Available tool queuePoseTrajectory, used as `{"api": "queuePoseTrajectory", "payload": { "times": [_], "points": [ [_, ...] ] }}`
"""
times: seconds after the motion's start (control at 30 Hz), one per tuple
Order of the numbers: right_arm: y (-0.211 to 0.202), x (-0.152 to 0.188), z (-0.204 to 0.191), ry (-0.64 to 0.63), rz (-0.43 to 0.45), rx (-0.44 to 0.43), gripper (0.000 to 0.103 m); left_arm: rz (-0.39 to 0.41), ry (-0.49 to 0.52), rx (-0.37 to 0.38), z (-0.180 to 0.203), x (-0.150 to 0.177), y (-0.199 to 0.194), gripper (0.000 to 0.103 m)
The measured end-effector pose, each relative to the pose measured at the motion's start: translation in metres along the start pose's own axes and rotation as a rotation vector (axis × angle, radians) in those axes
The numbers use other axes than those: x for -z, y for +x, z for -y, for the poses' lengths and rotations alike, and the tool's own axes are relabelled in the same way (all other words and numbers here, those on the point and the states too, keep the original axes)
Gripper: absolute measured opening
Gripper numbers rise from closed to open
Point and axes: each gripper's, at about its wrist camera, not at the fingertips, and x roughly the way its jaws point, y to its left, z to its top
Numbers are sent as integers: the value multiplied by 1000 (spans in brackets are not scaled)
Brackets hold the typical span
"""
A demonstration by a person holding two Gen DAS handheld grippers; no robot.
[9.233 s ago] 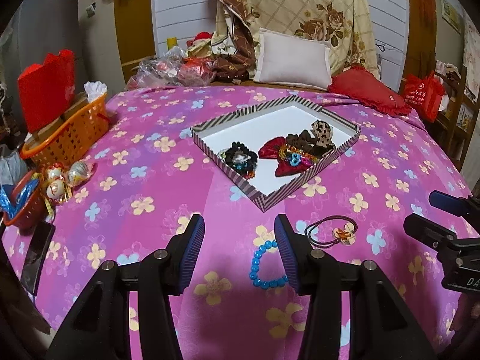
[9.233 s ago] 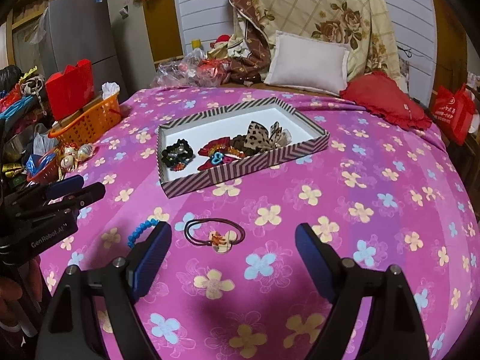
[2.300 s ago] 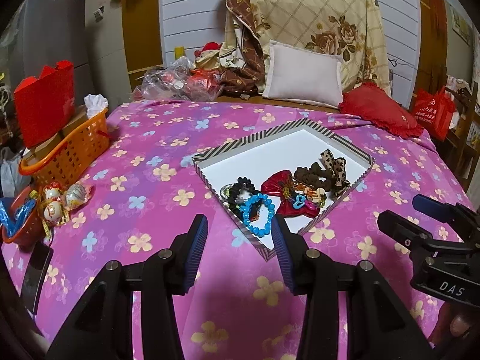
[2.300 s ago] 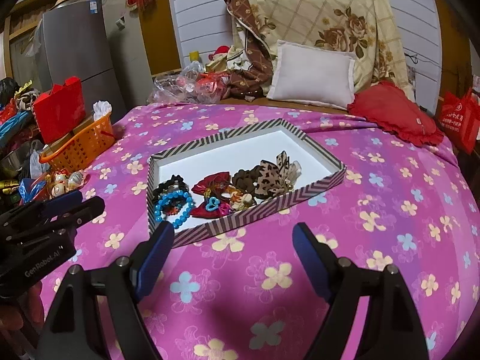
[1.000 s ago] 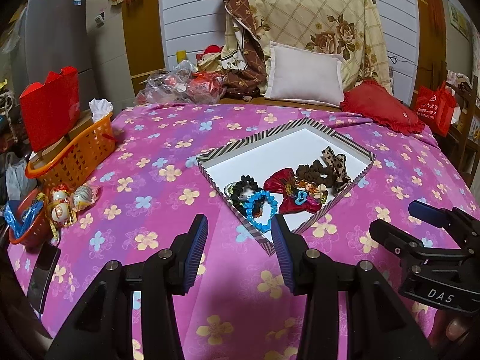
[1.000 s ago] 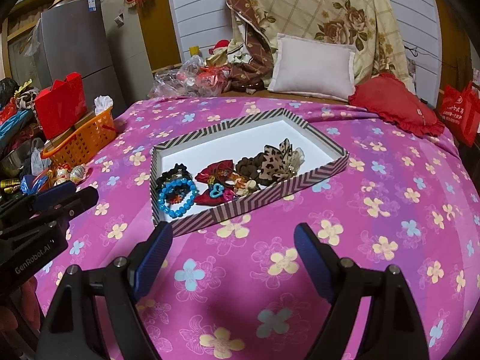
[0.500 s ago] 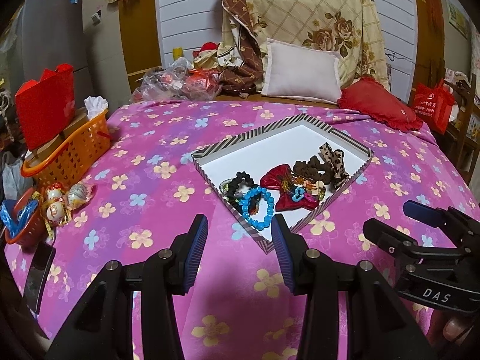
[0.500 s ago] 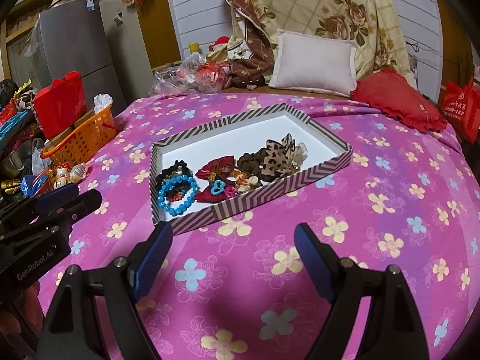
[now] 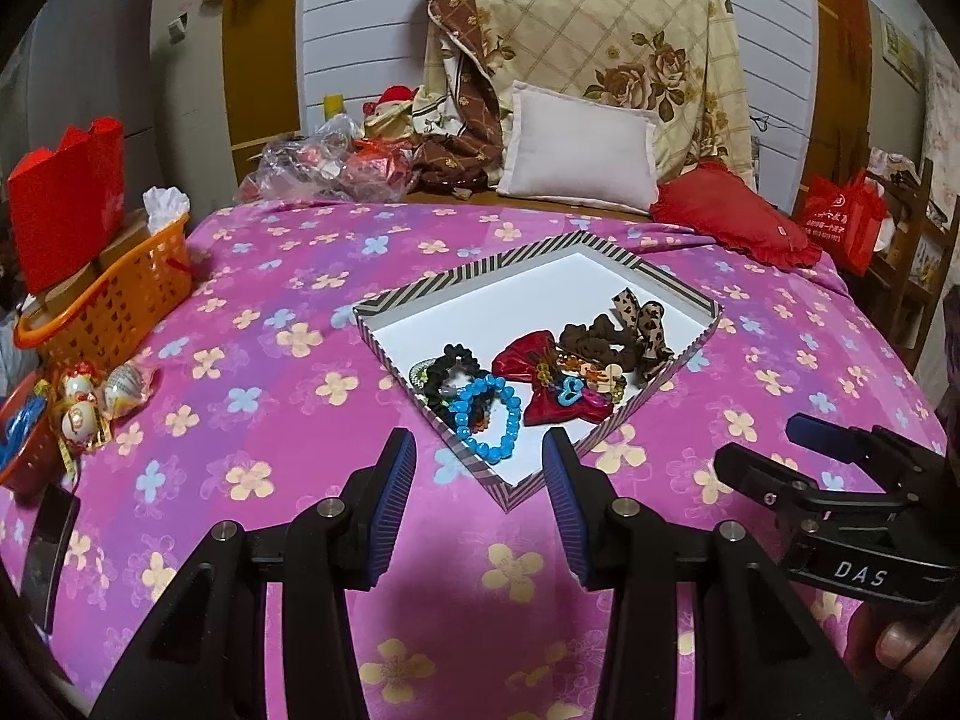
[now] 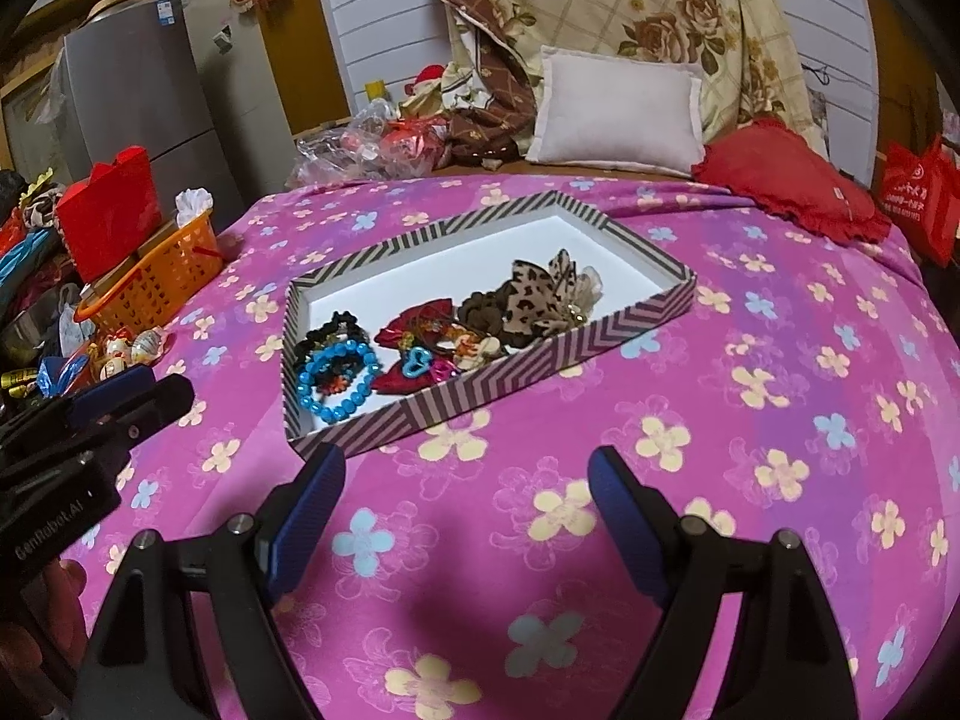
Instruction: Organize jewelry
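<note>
Jewelry is sitting in the striped box (image 9: 672, 283) on the flowery pink cloth (image 9: 252, 324)
The left gripper (image 9: 478, 483) and right gripper (image 10: 466, 495) are both hanging wide open, holding nothing, while the blue bead bracelet (image 9: 489, 417) is lying in the box's near corner

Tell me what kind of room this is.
Most likely a bedroom in a home: the striped tray of hair accessories sits on a bed-like surface under a pink flowered cover, with a white pillow and a floral quilt piled behind it. A refrigerator stands nearby.
</note>
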Motion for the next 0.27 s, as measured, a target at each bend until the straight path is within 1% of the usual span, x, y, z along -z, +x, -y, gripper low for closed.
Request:
{"api": "queuePoseTrajectory", "payload": {
  "times": [0.13, 0.27],
  "points": [
    [1, 1, 6, 21, -4, -5, 86, 3, 0, -3, 0, 1, 1, 39],
    [1, 2, 6, 13, -2, -4, 86, -7, 10, -23, 1, 2, 2, 39]
  ]
}}
